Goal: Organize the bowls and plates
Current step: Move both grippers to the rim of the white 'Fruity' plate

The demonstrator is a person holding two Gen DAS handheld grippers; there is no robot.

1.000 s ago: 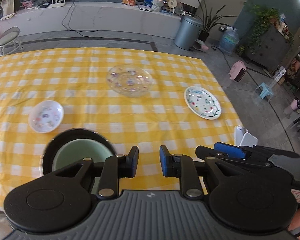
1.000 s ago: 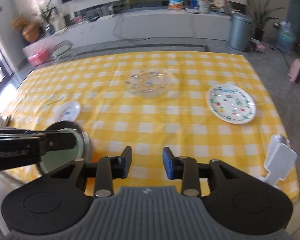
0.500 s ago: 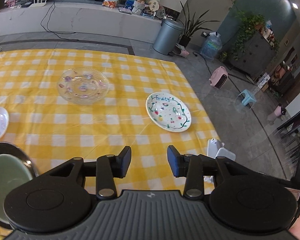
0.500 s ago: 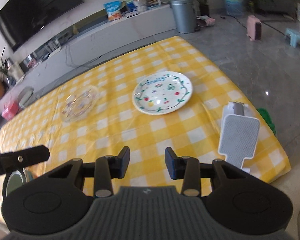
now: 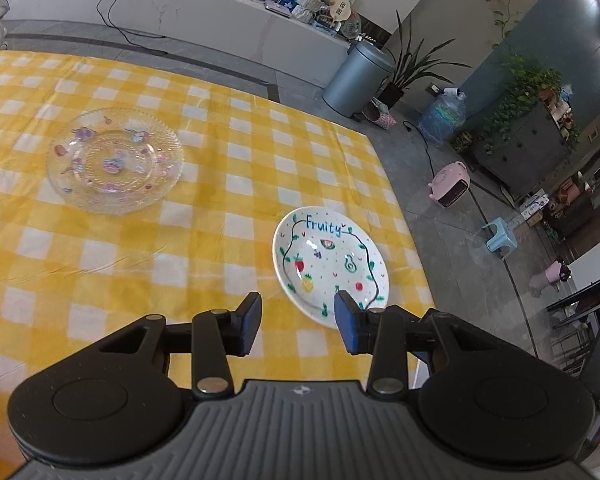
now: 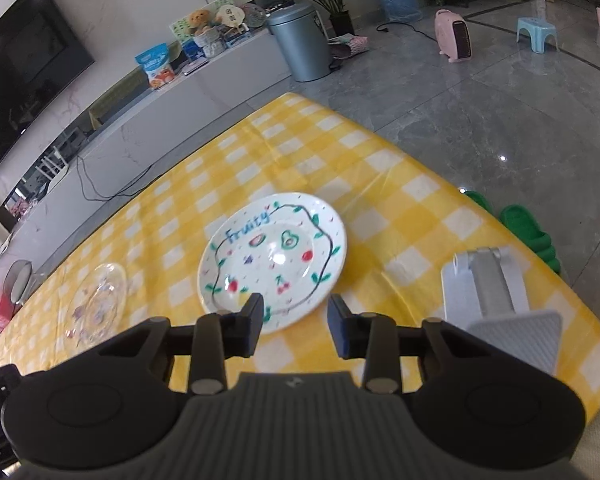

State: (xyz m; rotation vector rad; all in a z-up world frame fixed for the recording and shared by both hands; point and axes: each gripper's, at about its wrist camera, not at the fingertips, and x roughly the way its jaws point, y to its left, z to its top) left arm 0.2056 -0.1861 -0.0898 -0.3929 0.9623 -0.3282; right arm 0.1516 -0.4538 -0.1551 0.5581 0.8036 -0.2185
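Nearest in both wrist views are the two grippers, and both are empty. The left gripper (image 5: 297, 322) has its fingers (image 5: 249, 322) spread with only yellow cloth showing in the gap; its right finger overlaps the near rim of a plate in the picture, but whether it touches cannot be told. The right gripper (image 6: 296, 325) has its fingers (image 6: 253, 322) parted and its jaws are closing slightly, with nothing between them but cloth and the plate's near edge beyond.

Just past both sets of fingers lies the round white ceramic plate painted with fruit and the word "Fruity" (image 5: 330, 266) (image 6: 272, 262), flat on the bench covered in yellow-and-white checked cloth (image 5: 204, 208), near its right edge. Beside it in the right view, at the bench corner, stands a grey-and-white folding stand (image 6: 496, 300).

Farther off, well apart from the white plate, sits the round clear glass plate with pink and purple flower prints (image 5: 115, 160) (image 6: 96, 304), also flat and alone.

Judged from this, the organizing has barely started as far as these two go: neither plate is stacked or gathered, and both grippers seem aimed at the white one first. Lifting it and setting it with the glass plate looks to be what is left.

Count in view: two plates, one white ceramic and one clear glass; no bowl; one stand; two grippers.
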